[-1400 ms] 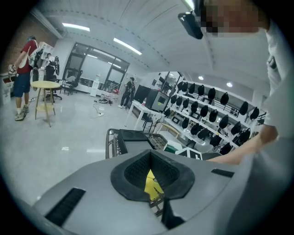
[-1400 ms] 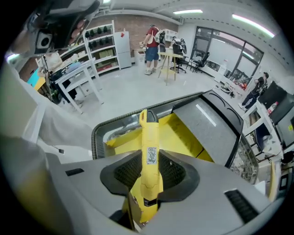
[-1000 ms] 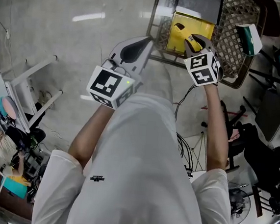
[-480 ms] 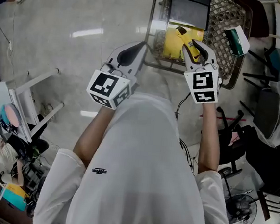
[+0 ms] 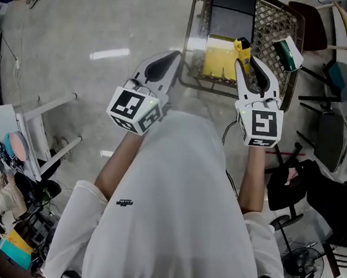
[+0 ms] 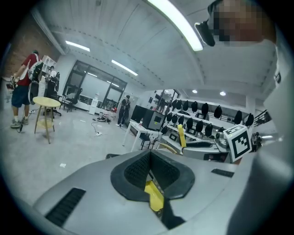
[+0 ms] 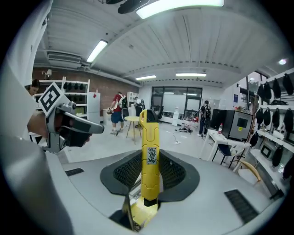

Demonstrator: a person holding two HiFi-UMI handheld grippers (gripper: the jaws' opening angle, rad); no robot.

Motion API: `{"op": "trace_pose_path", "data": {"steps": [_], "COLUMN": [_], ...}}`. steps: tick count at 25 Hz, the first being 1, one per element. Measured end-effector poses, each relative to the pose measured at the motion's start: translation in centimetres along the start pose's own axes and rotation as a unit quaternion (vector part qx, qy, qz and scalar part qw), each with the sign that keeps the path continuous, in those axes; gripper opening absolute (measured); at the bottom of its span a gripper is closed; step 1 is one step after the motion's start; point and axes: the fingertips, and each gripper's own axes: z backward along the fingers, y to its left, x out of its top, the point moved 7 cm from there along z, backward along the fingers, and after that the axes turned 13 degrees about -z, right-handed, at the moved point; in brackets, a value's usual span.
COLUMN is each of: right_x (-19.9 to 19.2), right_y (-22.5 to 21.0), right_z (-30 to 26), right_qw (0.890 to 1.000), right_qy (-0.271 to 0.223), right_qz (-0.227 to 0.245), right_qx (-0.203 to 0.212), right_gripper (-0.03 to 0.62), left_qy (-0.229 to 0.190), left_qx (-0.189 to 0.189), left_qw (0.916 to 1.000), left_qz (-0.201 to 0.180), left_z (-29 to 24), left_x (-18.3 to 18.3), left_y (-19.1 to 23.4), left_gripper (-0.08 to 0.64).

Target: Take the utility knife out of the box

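1. Gripping utility knife [image 7: 149, 156] in right gripper [image 5: 248, 63], pads on lower part of handle; upright, black-capped end on top. From head view: over wire basket [image 5: 267, 19], just beside right edge of yellow box [image 5: 216, 60], apparently lifted clear of it.
2. Nothing in left gripper [image 5: 179, 56]: jaws together, off to left of wire basket.
3. Risk: low hold on a long, smooth handle. Could pivot or slip w/ a quick swing and drop back into wire basket.
4. Risk: could clip the rim w/ the free end if carried low.
5. Risk: no telling if blade is out. If so, hazard near body or left gripper.
6. Hard to read:
   - Bottom end of utility knife buried between jaws.
   - Label print too small.
   - Inside of yellow box washed out by glare, no view of contents.
   - Yellow bit in left gripper's throat unclear, prob. part of the tool.
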Motion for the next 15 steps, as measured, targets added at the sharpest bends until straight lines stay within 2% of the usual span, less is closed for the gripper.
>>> {"op": "trace_pose_path", "data": {"steps": [4,9,15], "right_x": [1.5,2.6,2.3], "right_y": [-0.1,-0.2,0.2], "right_z": [2.1,4.4,5.8], "right_qw": [0.997,0.987,0.982], "right_qy": [-0.060,-0.134,-0.163], "right_qz": [-0.036,-0.081,-0.088], "right_qx": [-0.016,-0.031,-0.029], "right_gripper": [0.101,0.103,0.103], "left_qy": [-0.013,-0.035,-0.052], "left_qx": [0.006,0.014,0.020], "left_qw": [0.9999,0.9991,0.9979], "left_qz": [-0.008,-0.019,-0.033], "left_z": [0.7,1.5,2.1], "left_x": [0.9,2.4,3.7], "left_y": [-0.2,-0.3,-0.8], "left_gripper": [0.002,0.002,0.002]}}
